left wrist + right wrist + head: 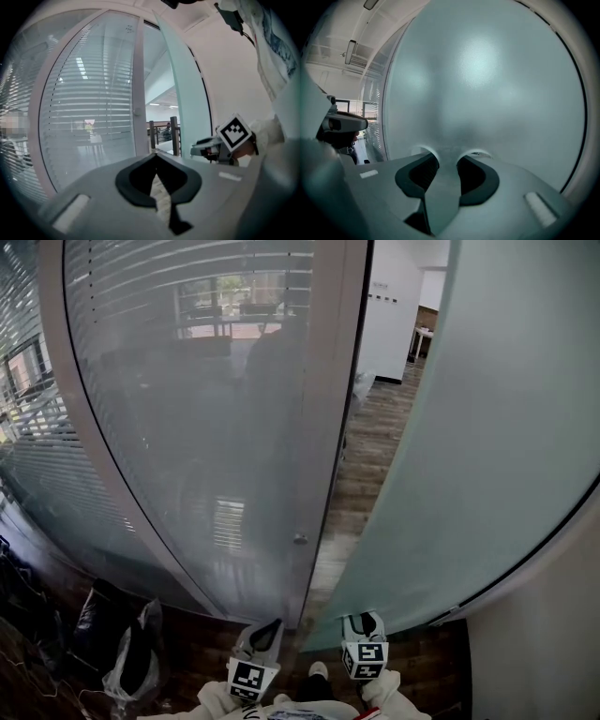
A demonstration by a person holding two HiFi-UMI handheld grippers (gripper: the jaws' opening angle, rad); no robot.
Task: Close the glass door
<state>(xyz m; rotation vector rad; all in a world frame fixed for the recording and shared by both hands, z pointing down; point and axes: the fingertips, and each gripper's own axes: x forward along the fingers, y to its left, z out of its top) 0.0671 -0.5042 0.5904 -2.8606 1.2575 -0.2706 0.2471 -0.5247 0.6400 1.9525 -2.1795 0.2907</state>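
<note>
The frosted, green-tinted glass door stands swung open on the right, with a gap between it and the white door post. My right gripper is low against the door's face. In the right gripper view the door fills the frame, and the right gripper has its jaws apart, tips at the glass, nothing held. My left gripper hangs before the gap, its jaws together and empty. The left gripper view shows the left gripper, the door edge and the right gripper.
A fixed glass panel with blinds behind it stands left of the post, which carries a small round knob. Dark bags lie on the floor at lower left. Wood flooring runs through the gap. A white wall stands at right.
</note>
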